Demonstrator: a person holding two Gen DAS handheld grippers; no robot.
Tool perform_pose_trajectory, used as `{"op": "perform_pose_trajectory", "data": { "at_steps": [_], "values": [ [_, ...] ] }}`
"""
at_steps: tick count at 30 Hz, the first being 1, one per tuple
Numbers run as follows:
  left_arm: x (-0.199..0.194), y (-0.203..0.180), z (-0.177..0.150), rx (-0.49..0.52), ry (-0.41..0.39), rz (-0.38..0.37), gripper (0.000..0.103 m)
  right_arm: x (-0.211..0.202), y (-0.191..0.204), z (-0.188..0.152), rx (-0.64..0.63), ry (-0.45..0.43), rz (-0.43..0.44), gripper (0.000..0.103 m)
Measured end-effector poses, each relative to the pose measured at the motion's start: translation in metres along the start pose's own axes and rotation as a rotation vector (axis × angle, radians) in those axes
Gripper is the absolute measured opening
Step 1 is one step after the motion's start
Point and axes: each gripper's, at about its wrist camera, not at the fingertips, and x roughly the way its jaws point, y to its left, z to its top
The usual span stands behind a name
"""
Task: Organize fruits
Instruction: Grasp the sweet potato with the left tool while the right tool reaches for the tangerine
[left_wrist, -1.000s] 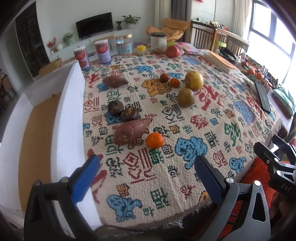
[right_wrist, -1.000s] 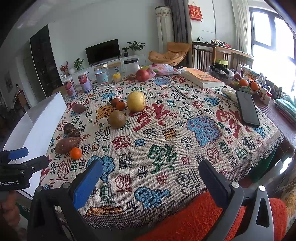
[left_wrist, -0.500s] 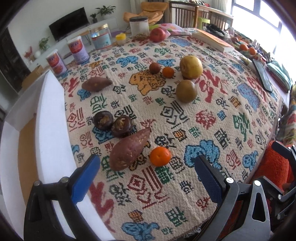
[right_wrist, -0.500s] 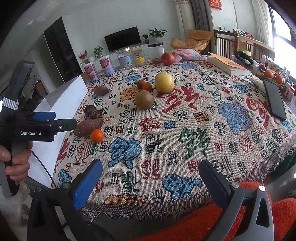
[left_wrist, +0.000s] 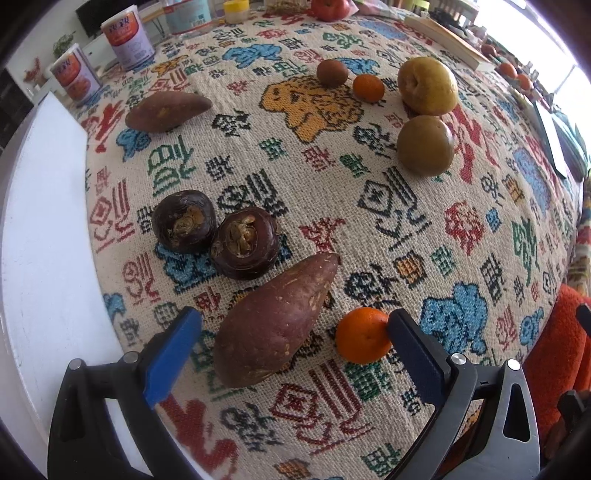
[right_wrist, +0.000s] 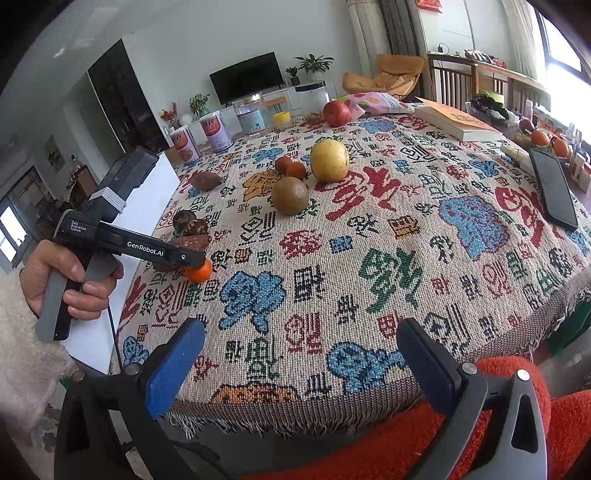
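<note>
Left gripper (left_wrist: 295, 325) spread wide, low over patterned woven tablecloth (left_wrist: 369, 229); right pad seemingly touching small orange mandarin (left_wrist: 360, 336), reddish-brown sweet potato (left_wrist: 277, 321) between pads. Right gripper (right_wrist: 299, 350) spread wide, empty, at table edge.

The left gripper (right_wrist: 197, 263) is a black pistol-shaped tool with white print "GenRobot.AI" on its side, a small label "Data Acquisition System", a grey trigger and a thin black cable under the handle. The hand (right_wrist: 70, 280) wears a fluffy cream sleeve (right_wrist: 26, 354). The right gripper (right_wrist: 299, 354) has blue pads (right_wrist: 173, 363) on black arms with silver screws.
</note>
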Motion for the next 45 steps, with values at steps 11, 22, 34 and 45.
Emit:
{"op": "perform_pose_trajectory", "data": {
  "at_steps": [11, 22, 34, 45],
  "values": [
    [0.002, 0.035, 0.001, -0.116, 0.04, -0.048, 0.095, 0.001, -0.001, 0.0, 0.004, 0.003, 0.006, 0.103],
    [-0.005, 0.062, -0.014, -0.209, 0.069, -0.153, 0.06, 0.003, 0.001, 0.0, -0.003, 0.006, 0.005, 0.103],
    [-0.02, 0.052, -0.023, -0.186, -0.01, -0.086, 0.06, 0.014, 0.004, -0.002, -0.019, 0.05, 0.025, 0.103],
    [-0.013, 0.043, -0.023, -0.198, -0.019, -0.099, 0.044, 0.024, 0.007, 0.011, -0.043, 0.102, 0.109, 0.103]
  ]
}}
